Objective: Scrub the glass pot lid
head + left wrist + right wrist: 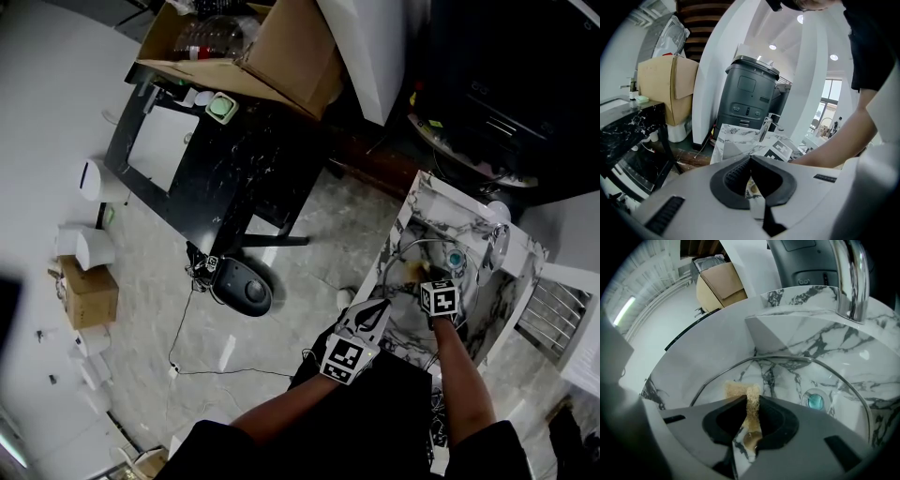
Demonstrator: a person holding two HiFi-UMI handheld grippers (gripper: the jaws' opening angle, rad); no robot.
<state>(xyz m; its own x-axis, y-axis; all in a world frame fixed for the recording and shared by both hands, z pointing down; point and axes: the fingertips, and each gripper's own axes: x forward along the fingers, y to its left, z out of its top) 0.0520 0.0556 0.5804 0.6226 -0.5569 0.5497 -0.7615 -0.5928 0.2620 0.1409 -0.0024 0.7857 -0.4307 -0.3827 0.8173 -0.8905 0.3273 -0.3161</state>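
Observation:
The glass pot lid [787,360] lies tilted in the marble sink [712,357]; its metal rim arcs around the basin, and in the head view the lid [427,242] shows only as a thin ring. My right gripper [750,403] is shut on a tan sponge [751,409], which presses against the glass near the lid's lower left rim. In the head view the right gripper [429,279] reaches into the sink [424,199]. My left gripper [382,306] sits at the sink's near left edge. The left gripper [750,158] has its tips together, with nothing seen between them.
A chrome faucet [851,277] stands over the basin, above the blue-green drain [815,400]. A dish rack [553,314] is right of the sink. On the floor to the left are a black table [225,178], a cardboard box [281,52] and a round black device [246,291]. A grey bin [747,98] stands behind.

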